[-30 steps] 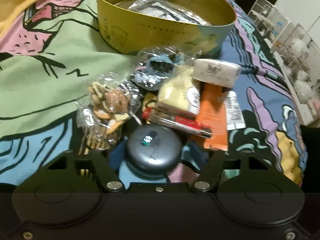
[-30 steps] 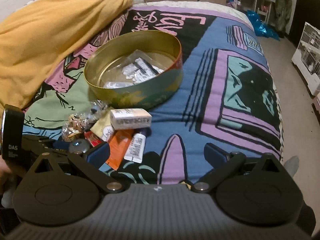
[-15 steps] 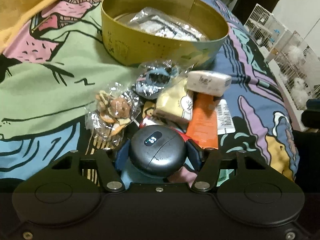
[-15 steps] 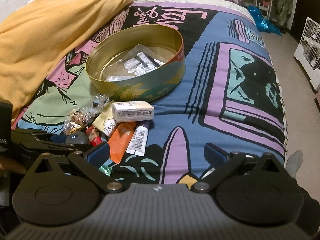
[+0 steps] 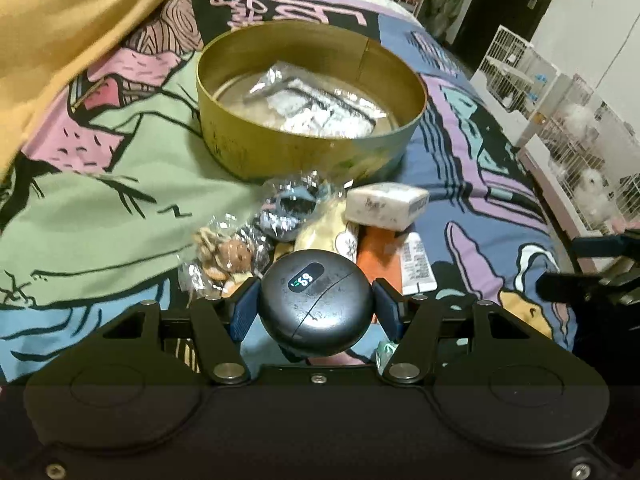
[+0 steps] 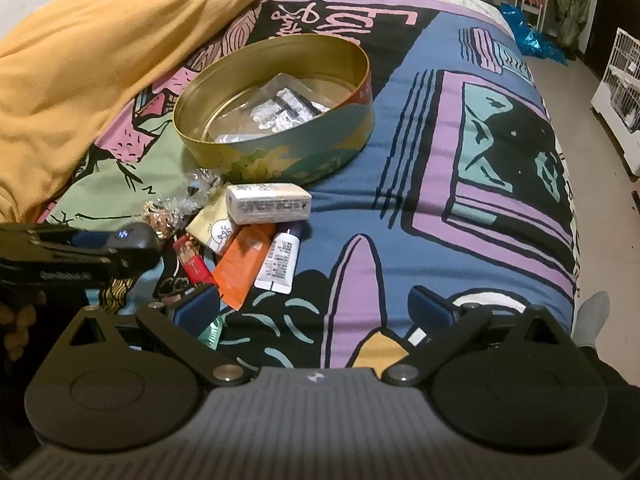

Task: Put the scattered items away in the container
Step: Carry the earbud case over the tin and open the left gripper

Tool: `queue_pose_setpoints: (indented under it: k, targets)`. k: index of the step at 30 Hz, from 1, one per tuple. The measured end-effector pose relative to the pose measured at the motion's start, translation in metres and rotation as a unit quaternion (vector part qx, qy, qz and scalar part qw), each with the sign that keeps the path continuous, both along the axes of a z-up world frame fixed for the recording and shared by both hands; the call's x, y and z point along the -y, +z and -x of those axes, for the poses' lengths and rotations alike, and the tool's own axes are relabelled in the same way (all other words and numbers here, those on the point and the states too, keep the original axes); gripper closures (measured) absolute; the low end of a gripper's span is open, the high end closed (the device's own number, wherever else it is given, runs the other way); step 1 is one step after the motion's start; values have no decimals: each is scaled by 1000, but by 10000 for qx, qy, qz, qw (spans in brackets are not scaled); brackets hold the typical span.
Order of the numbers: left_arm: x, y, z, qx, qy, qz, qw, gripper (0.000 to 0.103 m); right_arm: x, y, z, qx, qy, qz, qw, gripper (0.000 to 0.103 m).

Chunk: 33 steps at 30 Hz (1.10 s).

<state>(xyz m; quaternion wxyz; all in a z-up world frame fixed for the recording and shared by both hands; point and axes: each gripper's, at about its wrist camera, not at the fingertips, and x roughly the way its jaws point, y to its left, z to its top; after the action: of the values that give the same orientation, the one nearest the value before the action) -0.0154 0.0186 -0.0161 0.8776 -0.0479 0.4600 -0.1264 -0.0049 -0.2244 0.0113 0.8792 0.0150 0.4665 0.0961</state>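
Where a second ago it lay on the patterned bedspread (image 6: 420, 152), the round black earbud case (image 5: 316, 304) now rides clamped in the left gripper (image 5: 316, 308), lifted short of the round gold tin (image 5: 312, 120), with cellophane packets (image 5: 224, 256) between, while the right gripper (image 6: 316, 308) hangs open.

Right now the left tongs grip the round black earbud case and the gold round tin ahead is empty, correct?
Not empty. The left wrist view shows clear plastic packets lying inside the gold round tin. The left tongs do grip the round black earbud case.
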Motion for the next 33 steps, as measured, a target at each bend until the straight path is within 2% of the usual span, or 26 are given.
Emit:
queue_pose_setpoints:
  k: [20,33]
  targets:
    - [-6,56,-6,572,-33,-38,9983,45,7,-1,3,-17,-52,-82,10000,0]
    - [-3,75,-19,791,-100,-164,9967,45,11,-5,3,-75,-88,-119,9999,0]
